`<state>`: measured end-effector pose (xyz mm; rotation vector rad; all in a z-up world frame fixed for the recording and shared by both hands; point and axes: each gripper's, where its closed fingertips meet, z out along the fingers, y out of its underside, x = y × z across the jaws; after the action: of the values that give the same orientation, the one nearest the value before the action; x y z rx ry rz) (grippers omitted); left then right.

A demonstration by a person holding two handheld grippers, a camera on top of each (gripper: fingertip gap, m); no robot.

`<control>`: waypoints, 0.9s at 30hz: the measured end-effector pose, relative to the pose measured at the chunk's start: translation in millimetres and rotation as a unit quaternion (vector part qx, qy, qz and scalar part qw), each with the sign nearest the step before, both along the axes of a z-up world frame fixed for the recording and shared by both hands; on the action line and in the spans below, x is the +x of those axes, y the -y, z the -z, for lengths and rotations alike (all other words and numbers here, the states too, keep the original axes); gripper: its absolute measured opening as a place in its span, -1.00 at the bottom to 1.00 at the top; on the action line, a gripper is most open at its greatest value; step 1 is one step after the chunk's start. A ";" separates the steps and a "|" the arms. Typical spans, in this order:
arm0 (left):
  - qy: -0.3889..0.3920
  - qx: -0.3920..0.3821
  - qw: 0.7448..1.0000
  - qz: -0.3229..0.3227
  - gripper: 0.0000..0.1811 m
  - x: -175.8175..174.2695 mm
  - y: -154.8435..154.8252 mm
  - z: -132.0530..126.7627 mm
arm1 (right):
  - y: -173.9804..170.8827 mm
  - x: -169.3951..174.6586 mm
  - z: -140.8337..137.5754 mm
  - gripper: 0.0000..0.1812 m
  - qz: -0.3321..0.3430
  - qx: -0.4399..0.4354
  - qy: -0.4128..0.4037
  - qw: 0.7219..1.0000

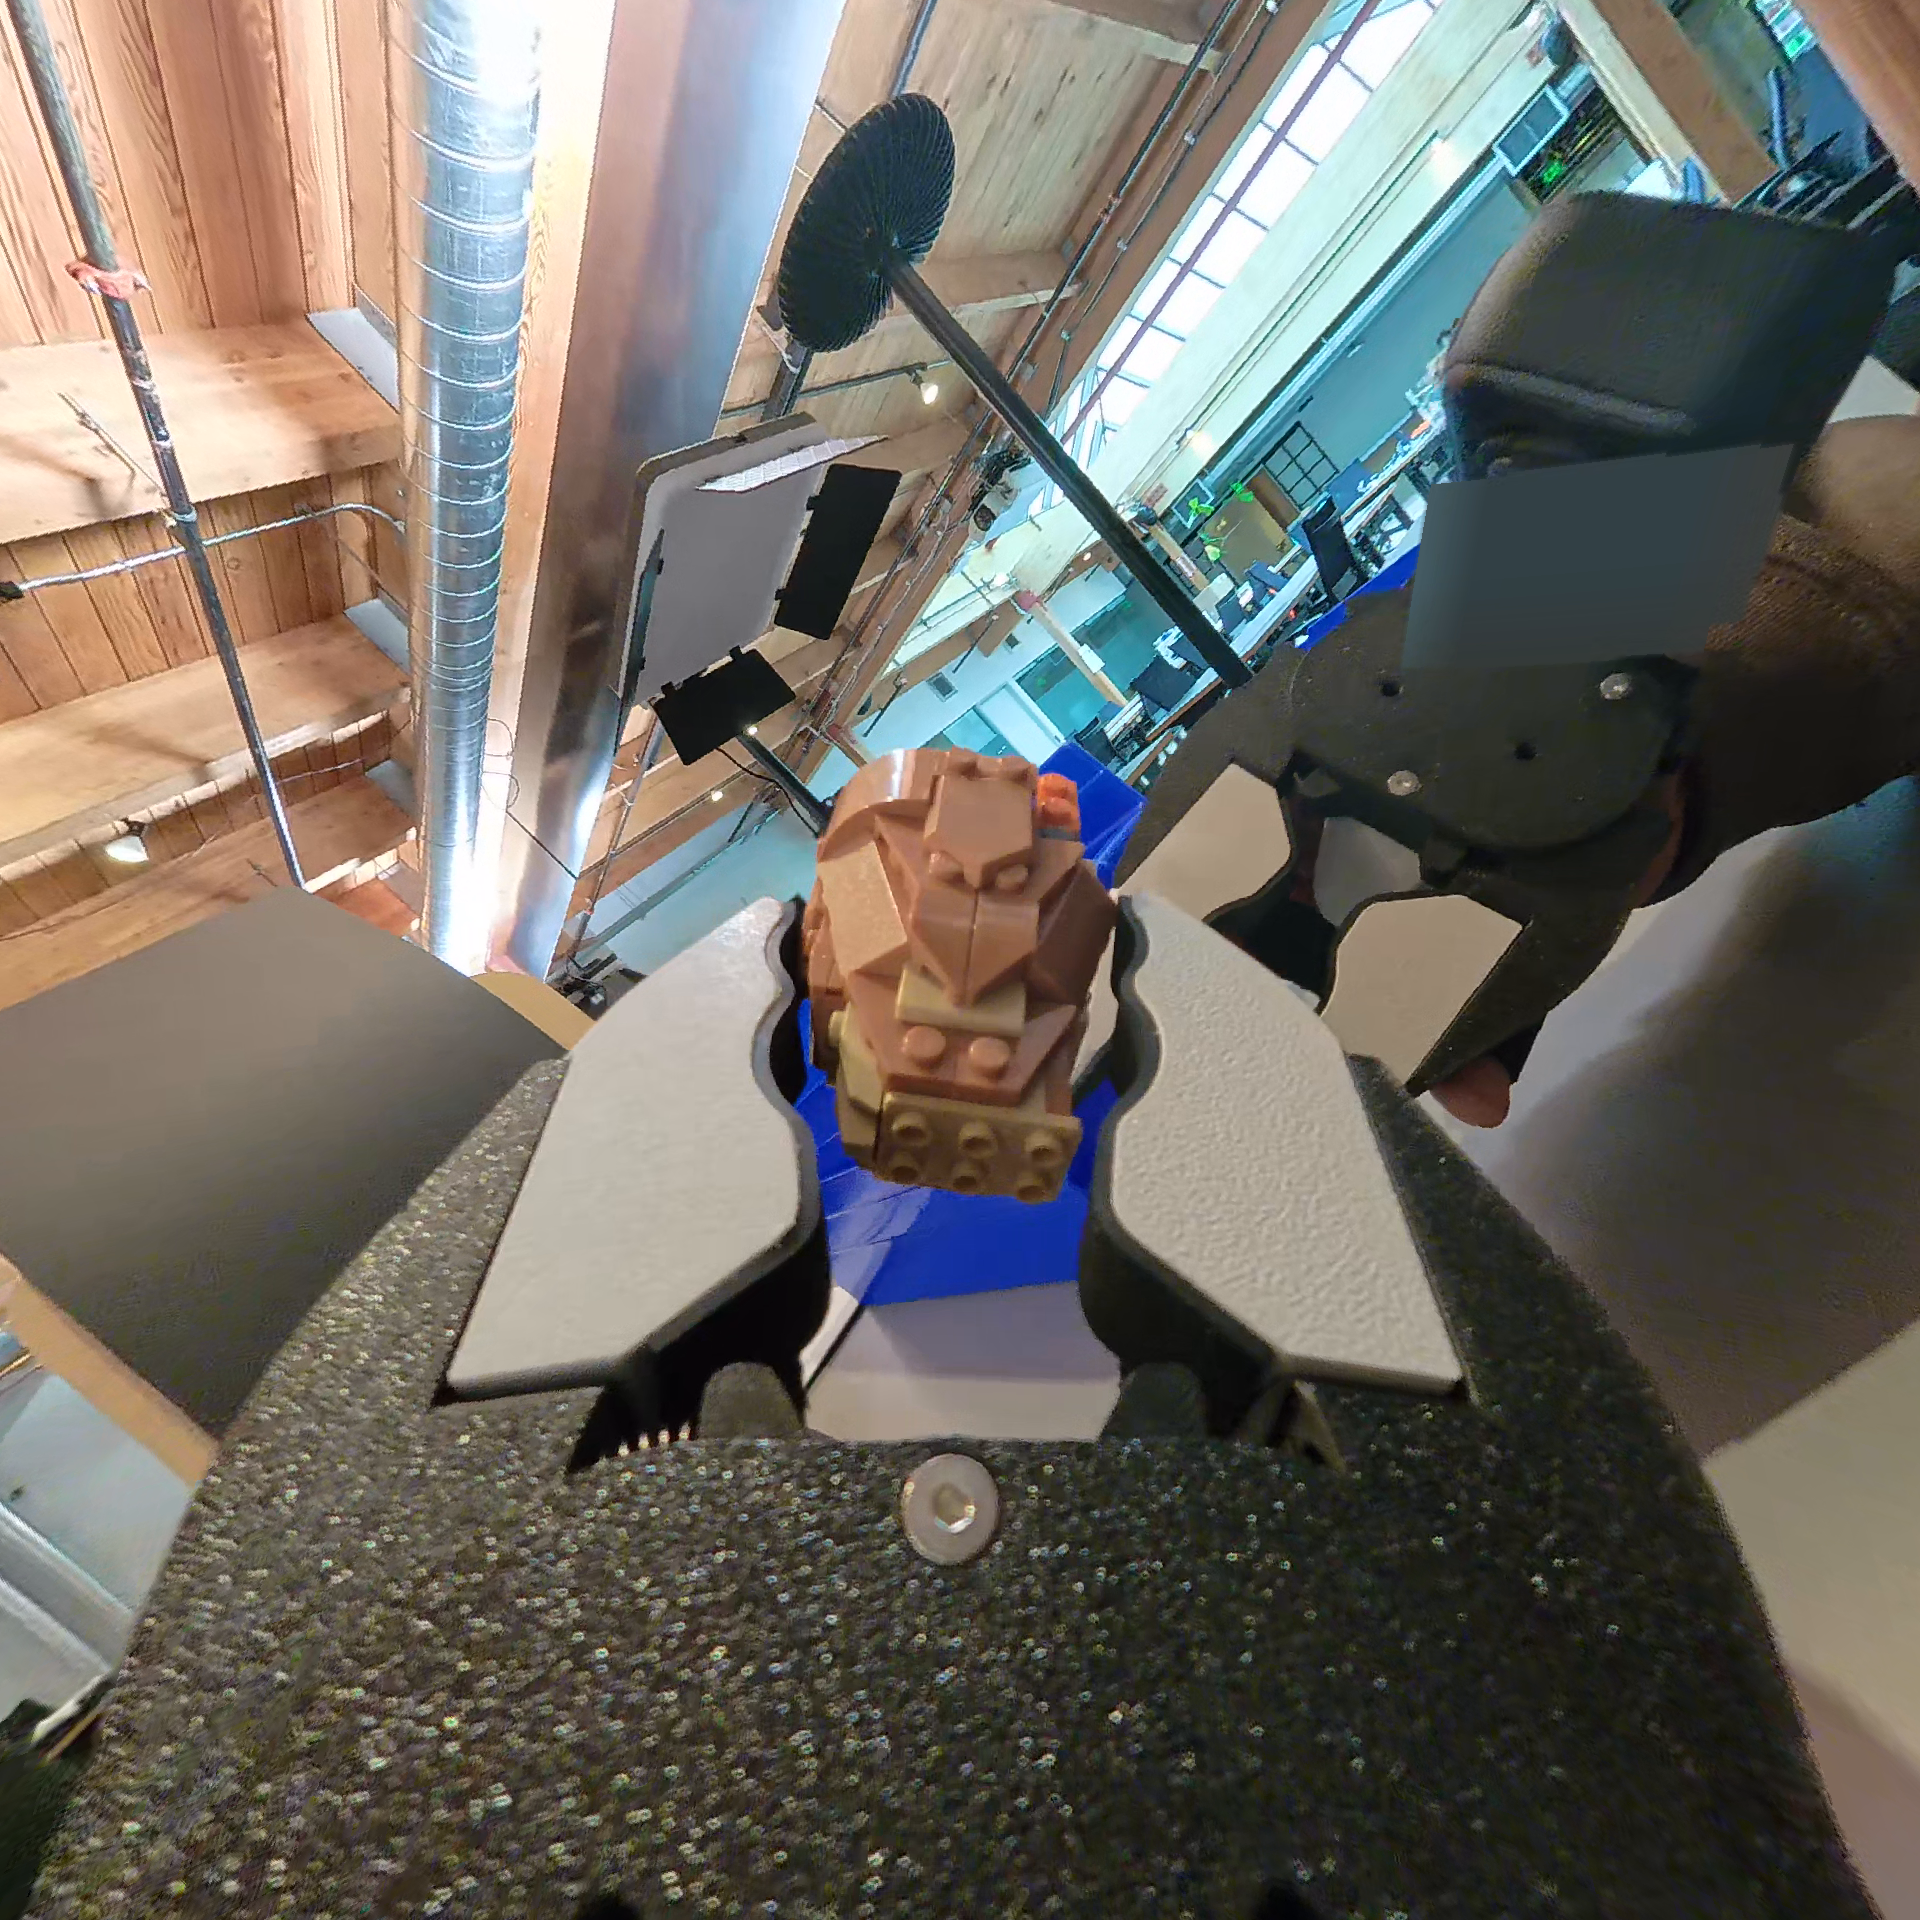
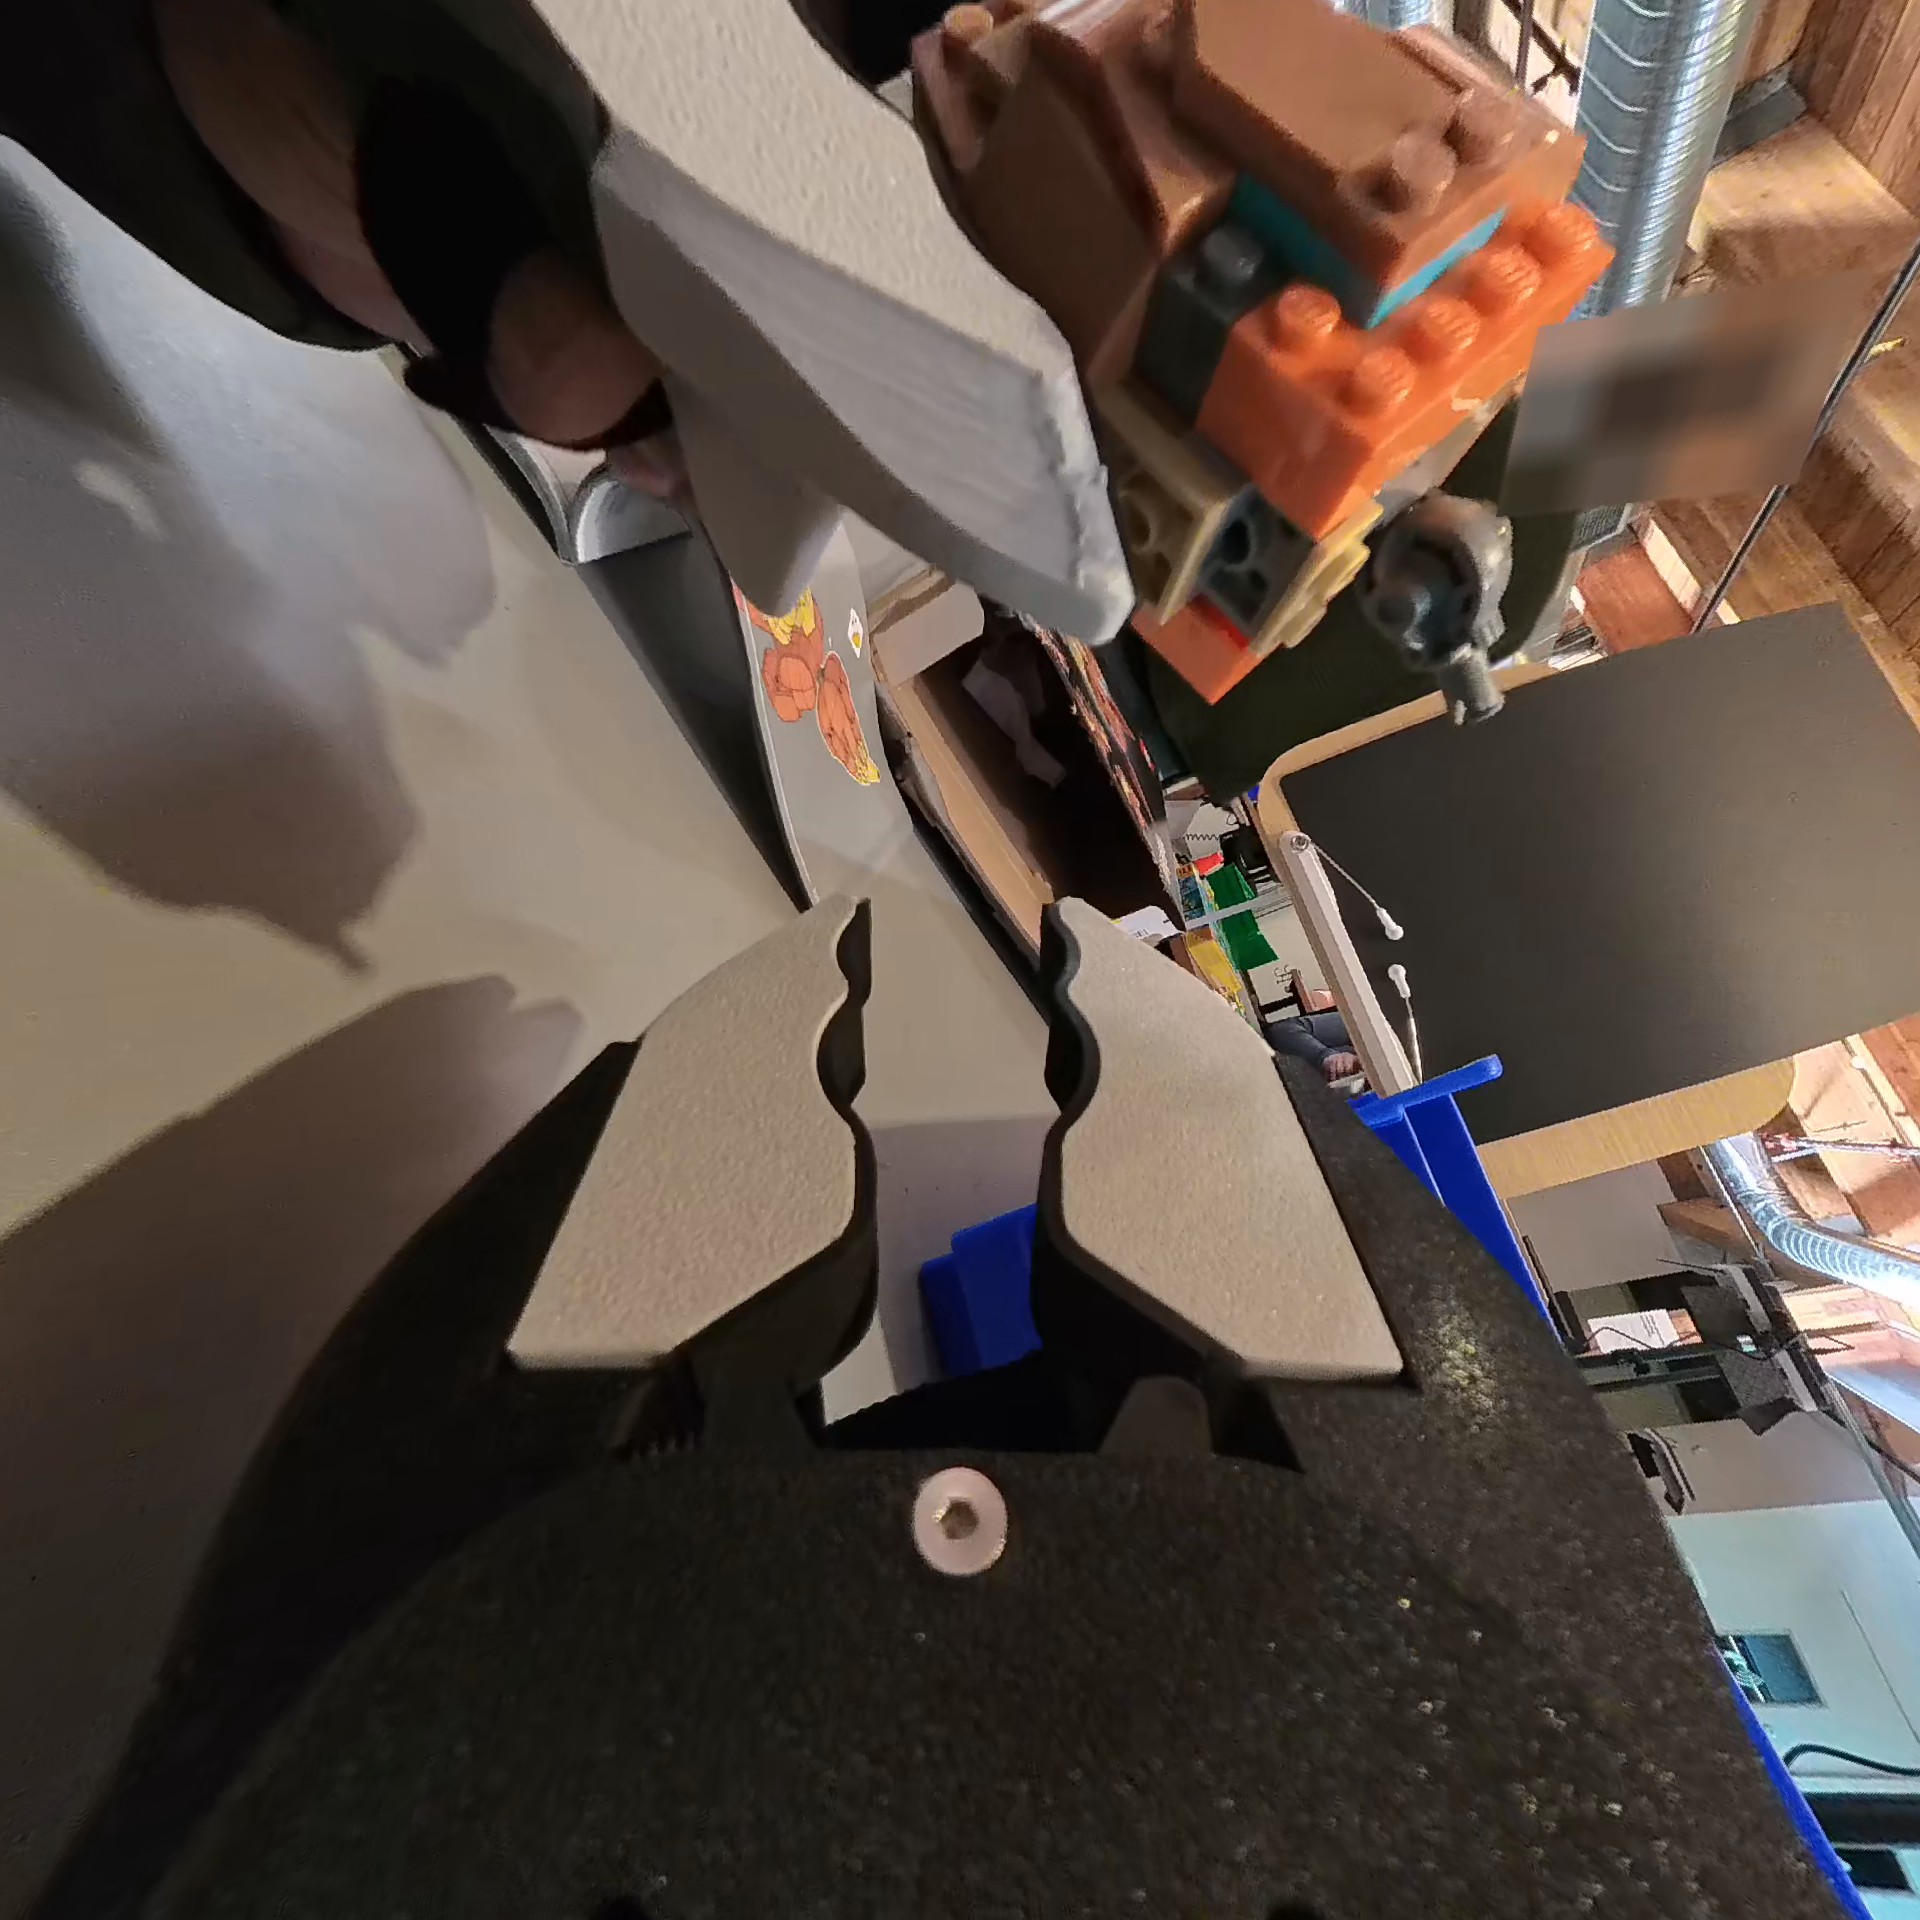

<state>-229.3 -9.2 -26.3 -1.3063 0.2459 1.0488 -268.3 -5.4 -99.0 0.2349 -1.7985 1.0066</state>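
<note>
Brick model (image 1: pixel 961 977), brown with orange and tan parts, sits clamped between your left hand-held gripper (image 1: pixel 951 997) fingers, lifted off the table (image 2: pixel 260 831) above the blue bin (image 1: pixel 966 1236); its long axis runs along the fingers, studded tan base toward the camera, orange end pointing away. Your right hand-held gripper (image 2: pixel 956 1023) is empty, jaws narrowly parted, just beside and below the model. Looks like a hold-in-air step; any next contact needs the right one lined up on the exposed orange end.
</note>
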 end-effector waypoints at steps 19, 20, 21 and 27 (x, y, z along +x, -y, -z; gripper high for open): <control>0.230 0.096 0.951 0.184 -0.38 -5.1 14.8 -13.2 | 2.2 8.1 -9.1 -0.66 -0.011 -0.010 -0.024 1.000; 0.244 0.104 0.944 0.194 -0.38 -6.4 16.1 -14.0 | 2.2 8.4 -9.9 -0.66 -0.012 -0.011 -0.025 1.000; 0.257 0.111 0.938 0.202 -0.38 -7.9 17.6 -14.9 | 2.2 8.8 -10.4 -0.67 -0.012 -0.012 -0.025 1.000; 0.323 0.155 0.900 0.248 -0.38 -16.1 26.2 -19.7 | 2.0 8.8 -10.2 -0.67 -0.012 -0.010 -0.028 1.000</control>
<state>-245.3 -35.4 -6.7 -1.1435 -0.0948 0.1773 -259.5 -7.4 -88.9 0.2699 -1.7387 1.0240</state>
